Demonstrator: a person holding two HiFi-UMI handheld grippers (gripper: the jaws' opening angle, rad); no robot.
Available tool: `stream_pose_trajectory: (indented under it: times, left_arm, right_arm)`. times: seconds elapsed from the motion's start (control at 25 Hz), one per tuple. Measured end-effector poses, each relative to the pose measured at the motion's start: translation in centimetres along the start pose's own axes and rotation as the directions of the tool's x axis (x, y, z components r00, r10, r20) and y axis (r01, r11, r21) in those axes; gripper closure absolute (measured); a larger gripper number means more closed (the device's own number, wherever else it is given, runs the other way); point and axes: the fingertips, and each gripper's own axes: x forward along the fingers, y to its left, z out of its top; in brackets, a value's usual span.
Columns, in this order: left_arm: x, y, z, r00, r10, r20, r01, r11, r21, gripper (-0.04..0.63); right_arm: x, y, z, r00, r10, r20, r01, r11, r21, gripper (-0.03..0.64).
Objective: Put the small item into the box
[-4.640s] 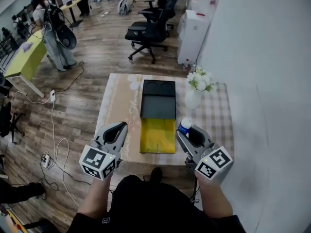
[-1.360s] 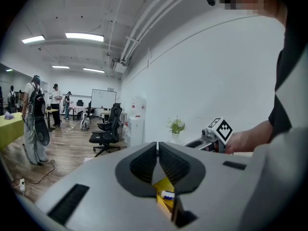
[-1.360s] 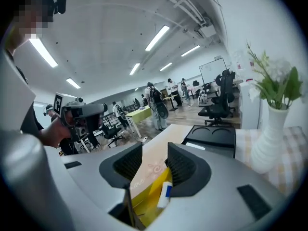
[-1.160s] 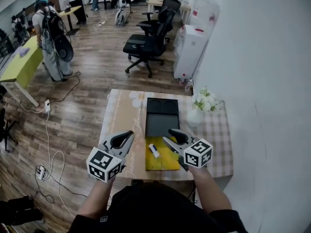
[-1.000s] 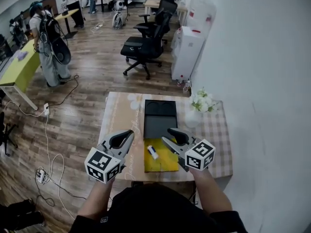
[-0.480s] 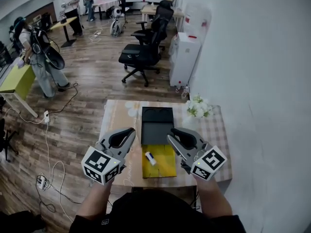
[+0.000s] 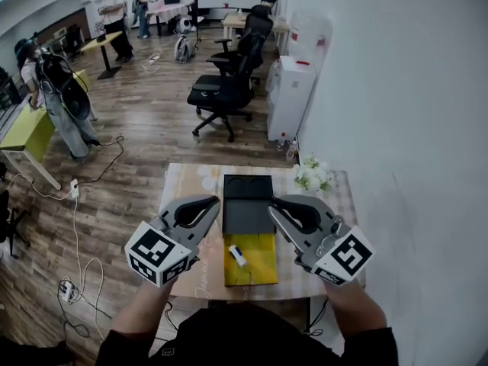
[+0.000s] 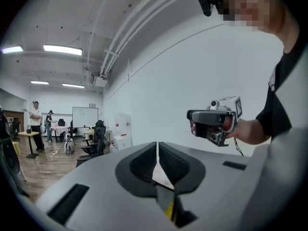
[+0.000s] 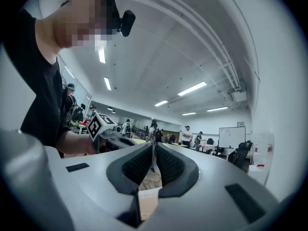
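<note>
The small white item (image 7: 237,255) lies in the yellow tray of the open box (image 7: 255,265), near its left side. The box's black lid half (image 7: 246,204) lies flat just beyond it on the bench (image 7: 188,193).

The left gripper (image 7: 216,199) is raised above the bench left of the box, jaws together and empty. The right gripper (image 7: 272,207) is raised on the other side; its jaws have just been closing and now meet with nothing between them.

Each gripper's cube bears black-and-white square markers without letters. Pale script on the bench cloth is too small to read.
</note>
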Motion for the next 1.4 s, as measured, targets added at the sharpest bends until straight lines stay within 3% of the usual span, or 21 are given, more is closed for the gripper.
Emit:
stream_pose_trajectory:
  times: [0.08, 0.32, 0.52, 0.8, 1.4]
  left_arm:
    - [0.1, 0.7, 0.6, 1.0, 0.012, 0.01, -0.012, 1.0, 0.022, 0.572]
    - [0.8, 4.3, 0.7, 0.991, 0.126, 0.051, -0.128, 0.991, 0.033, 0.571]
    - [0.2, 4.8, -1.6, 0.984, 0.174, 0.028, -0.174, 0.985, 0.011, 0.571]
    - [-0.6, 2.8, -3.9, 0.989, 0.151, 0.003, -0.151, 0.988, -0.043, 0.571]
    - [-1.3, 3.2, -3.2, 0.986, 0.167, 0.02, -0.166, 0.984, -0.06, 0.572]
  right_arm:
    - [0.6, -1.0, 1.1, 0.999, -0.017, 0.033, 0.018, 1.0, -0.016, 0.569]
    - [0.3, -5.5, 1.1, 0.96, -0.246, 0.132, 0.241, 0.969, 0.053, 0.571]
    - [-0.4, -4.0, -1.0, 0.97, -0.218, 0.11, 0.207, 0.972, 0.108, 0.577]
    - [-0.8, -2.0, -2.9, 0.976, -0.205, 0.079, 0.192, 0.97, 0.148, 0.58]
    - [-0.1, -1.3, -3.4, 0.98, -0.192, 0.061, 0.18, 0.971, 0.157, 0.581]
